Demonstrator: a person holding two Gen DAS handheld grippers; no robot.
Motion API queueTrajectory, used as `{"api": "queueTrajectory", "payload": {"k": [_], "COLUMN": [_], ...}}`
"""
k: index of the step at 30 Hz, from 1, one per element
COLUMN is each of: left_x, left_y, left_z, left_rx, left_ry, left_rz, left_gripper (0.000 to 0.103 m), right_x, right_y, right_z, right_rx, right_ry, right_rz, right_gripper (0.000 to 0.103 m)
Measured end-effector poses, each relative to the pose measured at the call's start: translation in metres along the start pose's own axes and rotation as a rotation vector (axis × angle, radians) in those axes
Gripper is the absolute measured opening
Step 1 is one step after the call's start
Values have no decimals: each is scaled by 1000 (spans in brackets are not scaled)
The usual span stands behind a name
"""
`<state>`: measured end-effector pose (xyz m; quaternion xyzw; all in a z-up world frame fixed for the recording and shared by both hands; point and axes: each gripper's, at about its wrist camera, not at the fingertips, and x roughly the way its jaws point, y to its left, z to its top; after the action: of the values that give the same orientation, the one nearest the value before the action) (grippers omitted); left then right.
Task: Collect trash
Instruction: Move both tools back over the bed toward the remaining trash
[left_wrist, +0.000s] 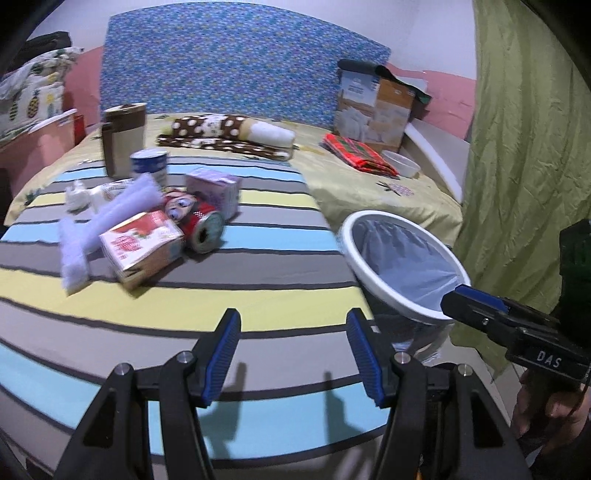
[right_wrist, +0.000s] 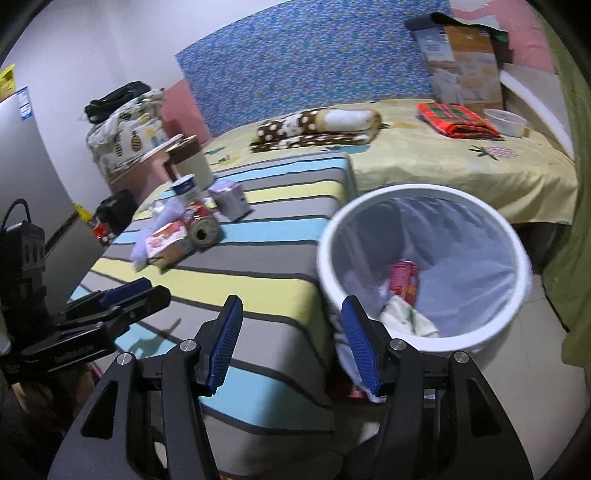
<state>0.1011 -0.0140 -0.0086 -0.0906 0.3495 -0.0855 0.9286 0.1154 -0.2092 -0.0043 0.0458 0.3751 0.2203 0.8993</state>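
- The left gripper (left_wrist: 293, 354) hangs over the striped cover (left_wrist: 221, 295) of the bed, its blue fingers (left_wrist: 221, 354) spread wide with nothing between them.
- The right gripper (right_wrist: 295, 343) has its fingers (right_wrist: 360, 347) spread too, and they hold nothing; one finger stands in front of the near rim of the white bin (right_wrist: 521, 295), the other over the edge of the striped cover.
- The white bin, lined with a pale bag, stands on the floor just beside the bed's corner.
- Inside the bin lie a pink can (right_wrist: 404, 282) and a crumpled pale wrapper (right_wrist: 406, 319), the wrapper nearer the camera than the can.
- The rest of the trash sits in a cluster on the striped cover, well apart from the bin, on the side away from it.
- In that cluster, a red-and-white carton (left_wrist: 142, 245) lies nearest; a red can (left_wrist: 197, 219) lies on its side touching it, open end facing the camera.
- A fluffy white strip (left_wrist: 107, 221) rests across the carton's far side.
- Behind the can stands a small lilac box (left_wrist: 214, 192), then a blue-and-white tub (left_wrist: 149, 164) and a brown-and-cream container (left_wrist: 123, 138), farther again from the bin.
- Beyond the bin, on the yellow sheet (left_wrist: 369, 184), lie a folded red cloth (left_wrist: 356, 153) and a white bowl (left_wrist: 400, 162).
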Motion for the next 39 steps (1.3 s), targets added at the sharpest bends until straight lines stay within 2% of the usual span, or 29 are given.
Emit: {"api": "queueTrajectory", "payload": {"k": [9,21,28,32,39], "left_x": [-17,-23,-17,-10,12], "left_y": [37,89,128,146,173], "left_z": [-8,0,10,18,25], "left_rx": [-52,-135,-208,-235,-276], "left_ry": [-28,-50,-62,-66,-46], "left_rz": [71,188,258,291,317], "left_gripper": [61,61,61,61,61], "right_x": [15,40,65,81,113], "right_y": [28,63,77,83,91], "right_z": [5,18,33,40,54], "right_rx": [-58,-166,-205,-224,-265], "right_ry": [33,65,67,76,97], "right_rz": [63,94,125,144,157], "right_gripper": [58,58,58,62,64]}}
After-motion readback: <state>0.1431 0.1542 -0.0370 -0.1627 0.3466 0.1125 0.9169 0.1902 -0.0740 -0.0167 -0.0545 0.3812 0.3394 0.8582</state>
